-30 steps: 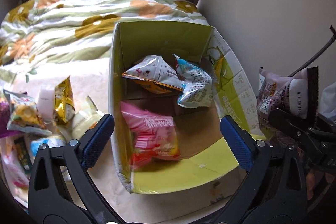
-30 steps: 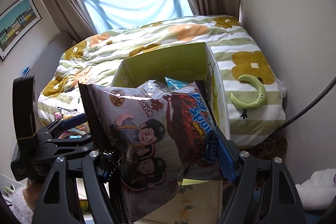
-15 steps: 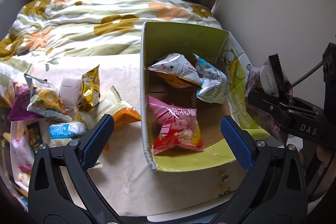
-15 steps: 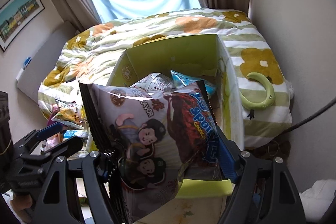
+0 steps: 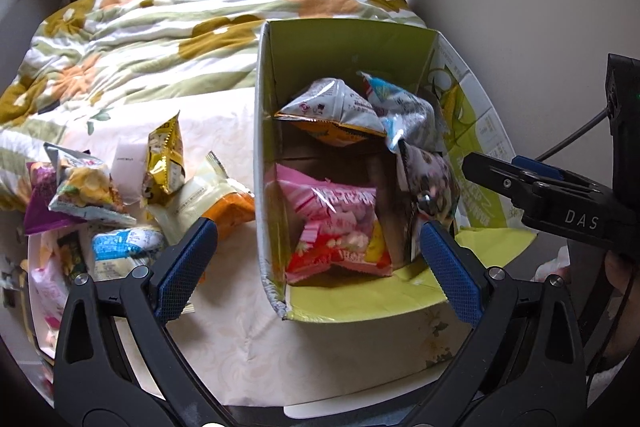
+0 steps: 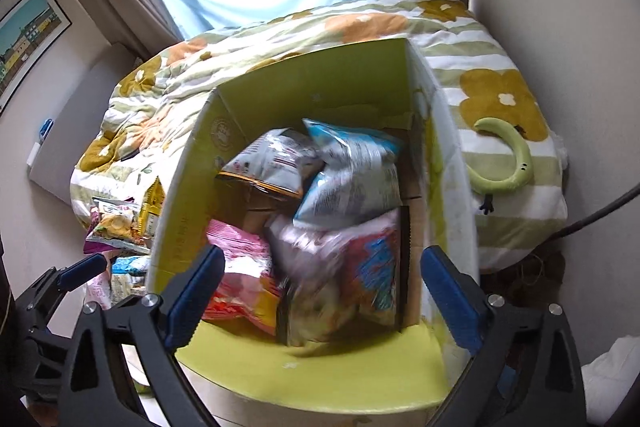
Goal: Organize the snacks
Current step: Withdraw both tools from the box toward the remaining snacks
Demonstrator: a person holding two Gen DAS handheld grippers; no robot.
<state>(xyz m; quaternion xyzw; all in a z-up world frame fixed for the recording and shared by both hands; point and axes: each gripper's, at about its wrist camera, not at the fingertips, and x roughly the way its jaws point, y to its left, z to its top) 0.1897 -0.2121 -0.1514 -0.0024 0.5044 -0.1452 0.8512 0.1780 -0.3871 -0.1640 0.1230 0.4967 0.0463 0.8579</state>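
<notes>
A green cardboard box (image 5: 344,47) (image 6: 320,75) stands open on the table. It holds a pink bag (image 5: 340,223) (image 6: 240,275), a silver-orange bag (image 5: 332,111) (image 6: 276,163), a blue-silver bag (image 5: 404,111) (image 6: 352,175) and the monkey-print snack bag (image 6: 344,279) (image 5: 428,179), blurred, at the box's near right. My right gripper (image 6: 320,287) is open and empty above the box's near edge. My left gripper (image 5: 316,259) is open and empty over the box's left wall.
Several loose snack bags (image 5: 100,195) (image 6: 120,223) lie on the table left of the box. A bed with a floral duvet (image 5: 140,39) is behind. A green banana toy (image 6: 508,159) lies on the bed. A wall is on the right.
My right gripper has opened and let go of the monkey-print bag, which has dropped into the box. The left gripper has drawn back and left, showing more loose snacks.
</notes>
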